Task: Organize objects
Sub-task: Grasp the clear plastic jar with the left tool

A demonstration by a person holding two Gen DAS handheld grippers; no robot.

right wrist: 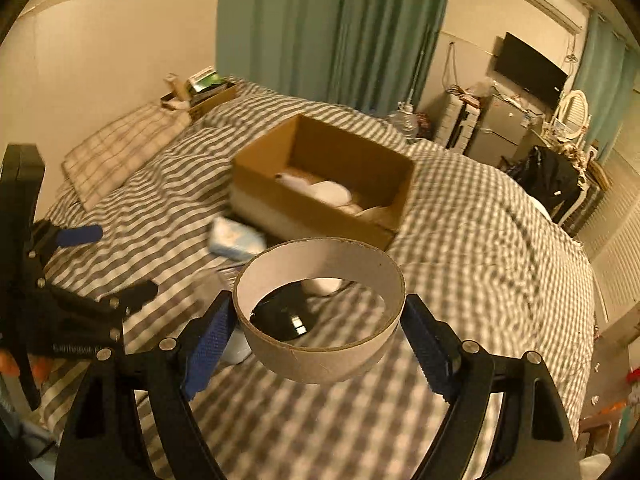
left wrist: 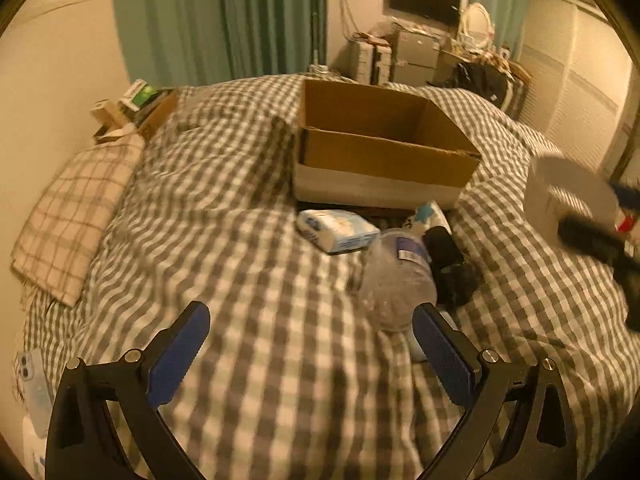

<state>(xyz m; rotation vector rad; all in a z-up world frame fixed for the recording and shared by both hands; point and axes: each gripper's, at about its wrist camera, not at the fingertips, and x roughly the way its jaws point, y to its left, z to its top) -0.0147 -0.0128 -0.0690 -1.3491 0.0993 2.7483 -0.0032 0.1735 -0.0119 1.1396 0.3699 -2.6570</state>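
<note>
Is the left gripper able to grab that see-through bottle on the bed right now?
Probably yes. The left gripper has its jaws wide open with nothing between them, and the clear bottle lies just ahead, by its right finger. Nothing covers the bottle, though a black object lies close against its far side.

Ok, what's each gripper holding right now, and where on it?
The right gripper holds the cardboard ring, jaws pressing its outer wall on opposite sides. The left gripper holds nothing; jaws open above the bedspread.
</note>
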